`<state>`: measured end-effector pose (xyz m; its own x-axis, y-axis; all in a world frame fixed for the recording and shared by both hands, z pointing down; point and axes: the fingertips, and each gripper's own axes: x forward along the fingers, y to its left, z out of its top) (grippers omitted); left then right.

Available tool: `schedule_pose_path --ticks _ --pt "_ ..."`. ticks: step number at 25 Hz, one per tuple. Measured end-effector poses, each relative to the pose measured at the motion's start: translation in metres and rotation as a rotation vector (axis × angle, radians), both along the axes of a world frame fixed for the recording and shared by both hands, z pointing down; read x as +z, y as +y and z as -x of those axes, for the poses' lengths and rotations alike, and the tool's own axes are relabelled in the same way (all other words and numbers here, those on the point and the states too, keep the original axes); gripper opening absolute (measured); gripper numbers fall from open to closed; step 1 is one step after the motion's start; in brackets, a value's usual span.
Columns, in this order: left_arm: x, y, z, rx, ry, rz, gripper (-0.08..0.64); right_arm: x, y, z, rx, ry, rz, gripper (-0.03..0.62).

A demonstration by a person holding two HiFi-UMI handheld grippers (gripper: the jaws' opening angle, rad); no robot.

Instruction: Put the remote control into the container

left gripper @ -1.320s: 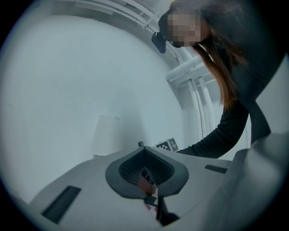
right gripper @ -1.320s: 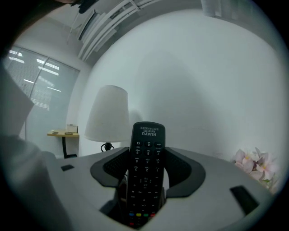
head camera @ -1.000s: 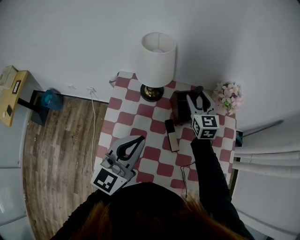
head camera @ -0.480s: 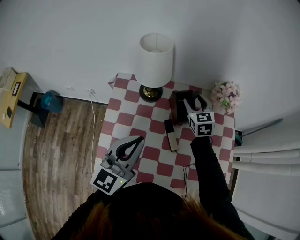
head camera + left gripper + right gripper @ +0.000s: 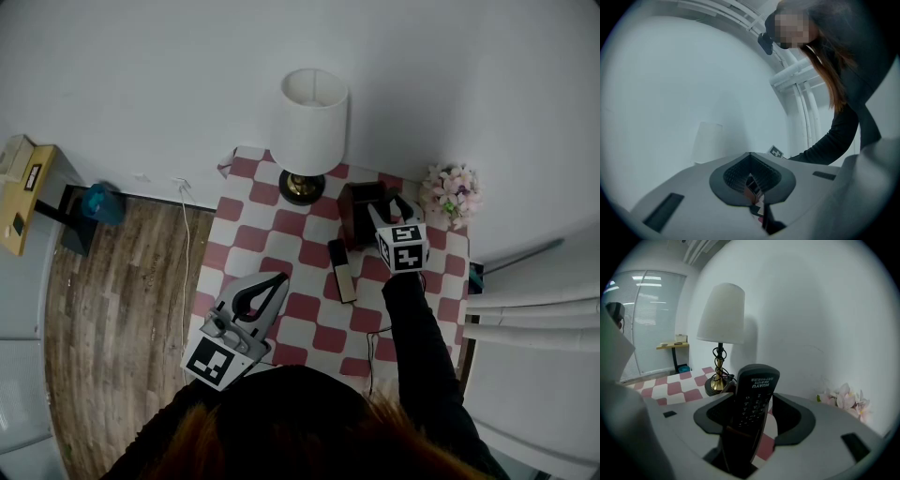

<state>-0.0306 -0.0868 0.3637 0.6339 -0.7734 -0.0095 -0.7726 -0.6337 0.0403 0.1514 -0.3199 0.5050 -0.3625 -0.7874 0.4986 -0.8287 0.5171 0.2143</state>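
Note:
A black remote control (image 5: 757, 394) marked HUAYU stands upright between the jaws of my right gripper (image 5: 752, 417), which is shut on it. In the head view that gripper (image 5: 392, 202) hovers at the right side of a dark brown container (image 5: 357, 209) on the checkered table (image 5: 251, 236); most of the held remote is hidden by the gripper there. A second dark remote (image 5: 343, 271) lies flat on the cloth just in front of the container. My left gripper (image 5: 278, 281) is held at the table's near left edge, its jaws together on nothing.
A lamp with a white shade (image 5: 314, 122) and brass base (image 5: 718, 380) stands at the back of the table, left of the container. Pink flowers (image 5: 453, 190) sit at the back right corner. A cable (image 5: 187, 234) hangs down the table's left side over the wooden floor.
My right gripper with the remote has shifted slightly back and left, closer over the container. The left gripper has stayed where it was.

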Motion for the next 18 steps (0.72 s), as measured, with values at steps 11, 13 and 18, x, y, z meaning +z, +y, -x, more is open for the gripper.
schedule_pose_path --ticks 11,13,18 --pt "-0.001 0.001 -0.001 0.005 -0.001 -0.002 0.009 -0.054 0.001 0.002 -0.039 -0.218 -0.187 0.242" --pt "-0.001 0.001 -0.002 0.005 0.0 -0.002 0.008 -0.067 0.0 0.002 -0.043 -0.258 -0.217 0.241" --pt "-0.002 0.0 -0.002 0.007 0.001 -0.004 0.008 -0.085 -0.001 -0.003 -0.03 -0.289 -0.266 0.119"
